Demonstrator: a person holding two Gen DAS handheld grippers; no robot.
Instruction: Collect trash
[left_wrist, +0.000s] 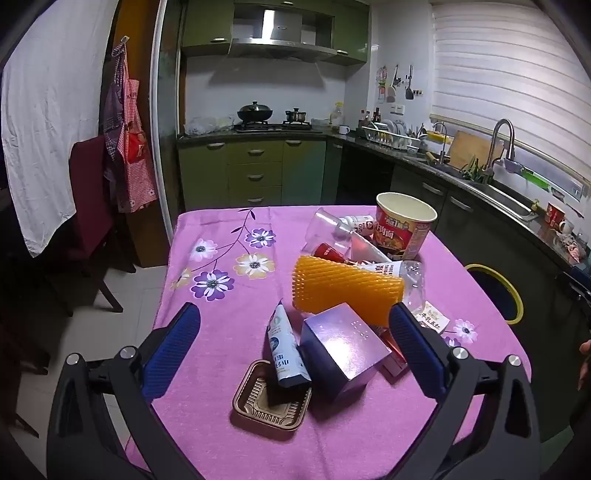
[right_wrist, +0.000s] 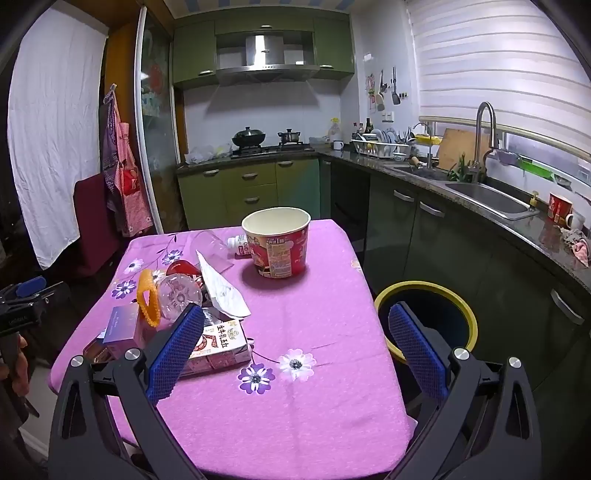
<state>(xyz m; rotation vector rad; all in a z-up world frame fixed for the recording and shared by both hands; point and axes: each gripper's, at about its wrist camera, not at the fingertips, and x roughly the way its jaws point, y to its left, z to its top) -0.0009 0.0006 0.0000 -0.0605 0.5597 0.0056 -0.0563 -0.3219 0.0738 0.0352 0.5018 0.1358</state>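
Note:
A heap of trash lies on the table with a pink flowered cloth (left_wrist: 221, 295): a purple box (left_wrist: 343, 345), a brown plastic tray (left_wrist: 269, 400), a blue-white pouch (left_wrist: 284, 350), an orange foam net (left_wrist: 347, 288), a clear bottle (left_wrist: 410, 280) and a red noodle cup (left_wrist: 404, 225). My left gripper (left_wrist: 293, 341) is open and empty, its jaws either side of the box and pouch. My right gripper (right_wrist: 295, 343) is open and empty above the cloth (right_wrist: 314, 314), beside a milk carton (right_wrist: 218, 347). The noodle cup (right_wrist: 277, 245) stands behind. A yellow-rimmed bin (right_wrist: 432, 317) stands right of the table.
Green kitchen cabinets (left_wrist: 255, 170), a stove with pots (left_wrist: 273, 118) and a counter with a sink (right_wrist: 487, 199) run behind and along the right. A dark red chair (left_wrist: 92, 206) and hanging aprons (left_wrist: 127, 140) are at the left. The bin also shows in the left wrist view (left_wrist: 496, 291).

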